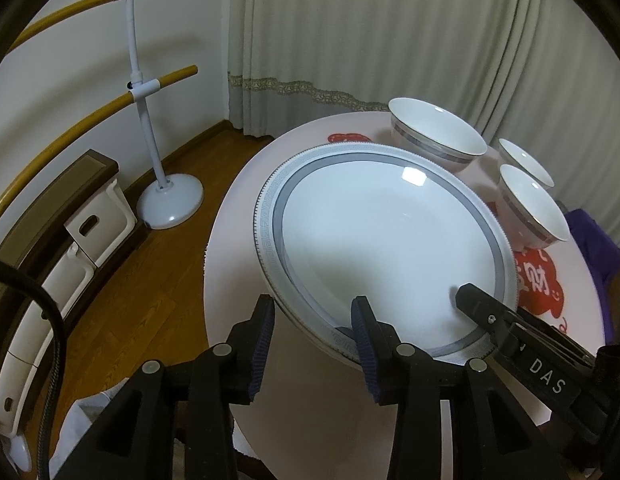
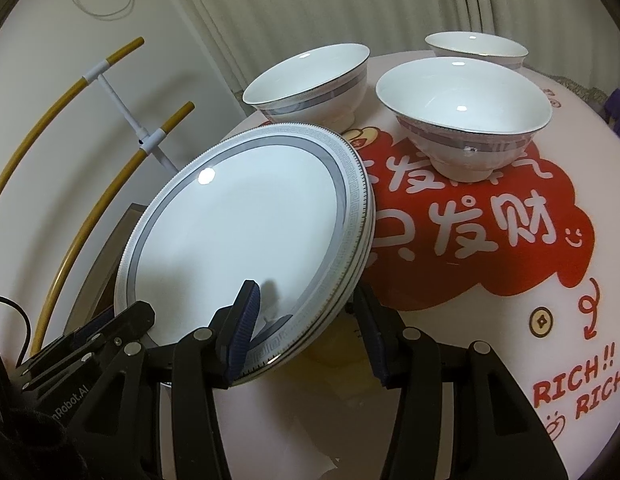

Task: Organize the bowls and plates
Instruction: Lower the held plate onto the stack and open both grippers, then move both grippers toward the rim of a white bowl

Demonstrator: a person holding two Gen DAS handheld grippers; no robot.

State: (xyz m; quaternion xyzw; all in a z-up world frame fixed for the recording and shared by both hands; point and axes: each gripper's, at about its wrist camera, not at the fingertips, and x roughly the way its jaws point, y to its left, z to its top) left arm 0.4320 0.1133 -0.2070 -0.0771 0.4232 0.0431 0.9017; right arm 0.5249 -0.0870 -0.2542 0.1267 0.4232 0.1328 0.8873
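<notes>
– Your left claw [image 1: 314, 308] stands part open astride the near rim of the stack of round white porcelain plates with grey key-pattern borders [image 1: 390, 232]. One finger is over the top plate and the other is below the stack's edge, with a strip of worktop showing between that pad and the plates.

– And my right one?

– Your right claw [image 2: 306, 296] straddles the same stack further along the rim. Its upper finger lies low over the top plate's white well and its lower finger is tucked under the edge. I can't tell whether its pads press on the plates. It is neither wide nor nearly closed.

– Where do the plates sit?

– On the left part of the round pale worktop [image 1: 230, 264], at the side nearest you, beside the red cloud-shaped print with white lettering [image 2: 470, 240].

– The bowls?

– All three are upright and empty. The large white footed porcelain bowl with a grey band [image 1: 434, 132] stands just behind the stack. The two smaller matching bowls are to its right, one [image 1: 530, 204] close to the plates' rim and the other [image 1: 526, 160] behind it. All three are apart from both claws.

– Beyond the worktop?

– You have a white stand with gold curved bars [image 1: 150, 120] on the brown wooden floor [image 1: 150, 280], and a pale pleated curtain [image 1: 390, 40] behind.
</notes>
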